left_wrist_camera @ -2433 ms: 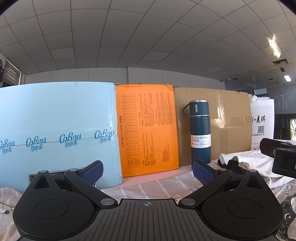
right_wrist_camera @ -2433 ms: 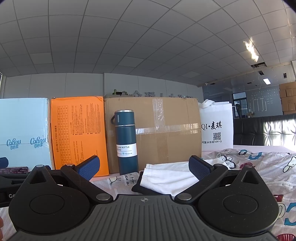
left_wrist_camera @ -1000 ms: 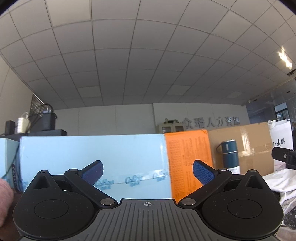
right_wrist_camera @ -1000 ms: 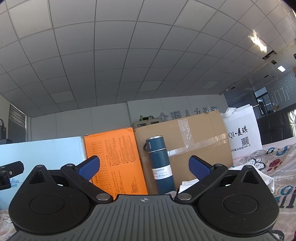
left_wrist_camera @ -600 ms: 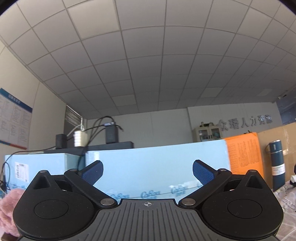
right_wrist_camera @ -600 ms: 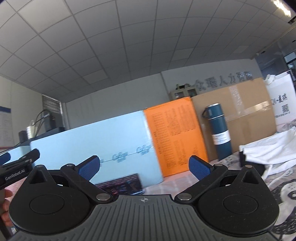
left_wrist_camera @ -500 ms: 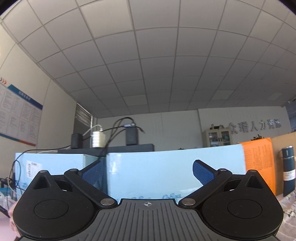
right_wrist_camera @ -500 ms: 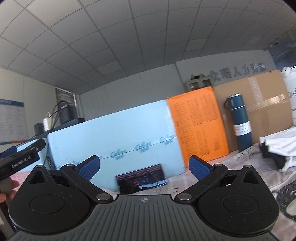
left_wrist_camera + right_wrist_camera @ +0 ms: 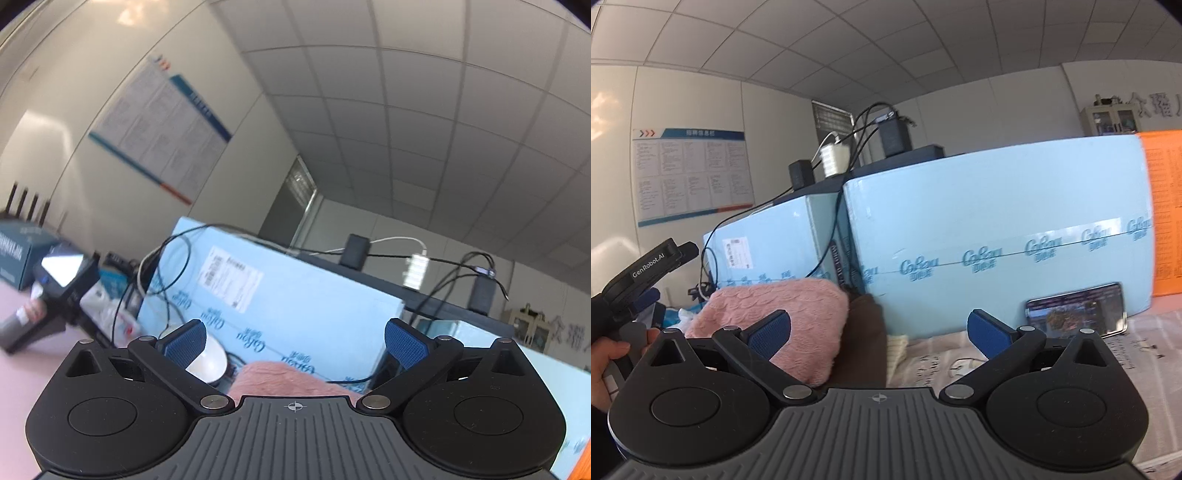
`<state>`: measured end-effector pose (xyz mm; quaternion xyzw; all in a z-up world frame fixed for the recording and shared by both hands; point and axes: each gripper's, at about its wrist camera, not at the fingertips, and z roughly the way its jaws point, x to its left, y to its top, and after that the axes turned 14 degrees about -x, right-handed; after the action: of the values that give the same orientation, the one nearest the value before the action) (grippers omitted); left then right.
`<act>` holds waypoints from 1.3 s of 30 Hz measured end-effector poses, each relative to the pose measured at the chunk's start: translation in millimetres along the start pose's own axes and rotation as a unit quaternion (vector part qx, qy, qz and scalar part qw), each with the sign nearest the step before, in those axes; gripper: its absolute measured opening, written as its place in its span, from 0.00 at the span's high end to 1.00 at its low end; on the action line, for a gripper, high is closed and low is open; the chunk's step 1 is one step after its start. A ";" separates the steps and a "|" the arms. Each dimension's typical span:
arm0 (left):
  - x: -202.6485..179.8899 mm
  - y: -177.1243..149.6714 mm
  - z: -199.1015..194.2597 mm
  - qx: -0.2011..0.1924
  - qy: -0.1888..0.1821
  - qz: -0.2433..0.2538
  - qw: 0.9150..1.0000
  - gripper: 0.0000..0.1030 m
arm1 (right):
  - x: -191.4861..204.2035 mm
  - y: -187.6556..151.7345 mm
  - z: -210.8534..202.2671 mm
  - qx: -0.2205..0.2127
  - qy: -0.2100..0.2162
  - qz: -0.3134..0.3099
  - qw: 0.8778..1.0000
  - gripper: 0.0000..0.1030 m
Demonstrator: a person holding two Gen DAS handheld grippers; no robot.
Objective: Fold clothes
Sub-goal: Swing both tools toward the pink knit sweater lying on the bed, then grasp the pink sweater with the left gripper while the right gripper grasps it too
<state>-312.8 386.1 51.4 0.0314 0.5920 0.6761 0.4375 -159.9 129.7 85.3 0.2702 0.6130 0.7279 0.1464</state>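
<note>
two grippers, both empty, jaws spread wide on each. left gripper (image 9: 293, 341): tilted up toward wall and ceiling, a fuzzy pink garment (image 9: 291, 378) showing just below and between its blue pads, close in front; whether it touches the cloth cannot be told. right gripper (image 9: 879, 330): level, aimed along the printed sheet (image 9: 1145, 347) covering the surface, same pink garment (image 9: 783, 317) ahead and to its left, lying on a dark brown garment (image 9: 862, 339), with a cream piece (image 9: 895, 349) poking out beside that. pile sits against the light blue boxes (image 9: 997, 236); a phone (image 9: 1076, 308) leans on the box front further right, an orange box (image 9: 1165, 210) at the far right edge. one hand (image 9: 609, 363) visible at the left margin of the right view, wrapped round the handle of the other gripper. step in hand, by judgement: reaching for the next item to fold, nothing yet picked up and no fold begun on it. next move calls for: tipping the left gripper down so the pink garment comes squarely between its pads, closing on an edge or corner of the top layer only, and keeping the brown piece beneath out of the pinch; right gripper to take a second point on the same garment so it can be lifted clear and spread on the open sheet. cables (image 9: 827, 173) hang over the boxes behind the pile; steer clear.
</note>
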 end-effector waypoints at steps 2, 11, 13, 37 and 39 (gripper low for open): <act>22.1 0.8 3.3 0.014 0.027 -0.043 0.999 0.00 | 17.1 -8.9 17.6 0.016 0.020 -0.006 1.000 0.00; 74.1 -12.8 15.5 0.064 0.055 -0.177 0.981 0.01 | 113.1 -47.1 83.2 0.054 0.163 -0.094 0.981 0.02; 80.3 -14.5 16.6 0.066 0.055 -0.192 0.978 0.01 | 128.9 -56.9 99.7 0.072 0.174 -0.116 0.975 0.02; -4.1 -67.9 26.6 0.177 -0.062 0.043 0.981 0.78 | 11.6 -22.5 98.8 -0.014 0.006 0.056 0.998 0.77; -9.5 -67.9 23.1 0.167 -0.080 0.053 0.981 0.78 | 2.2 -23.9 94.7 -0.008 0.012 0.061 0.998 0.65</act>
<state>-256.4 392.3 6.6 0.1889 0.6571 0.5855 0.4356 -110.2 212.9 72.3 0.2975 0.5912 0.7435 0.0961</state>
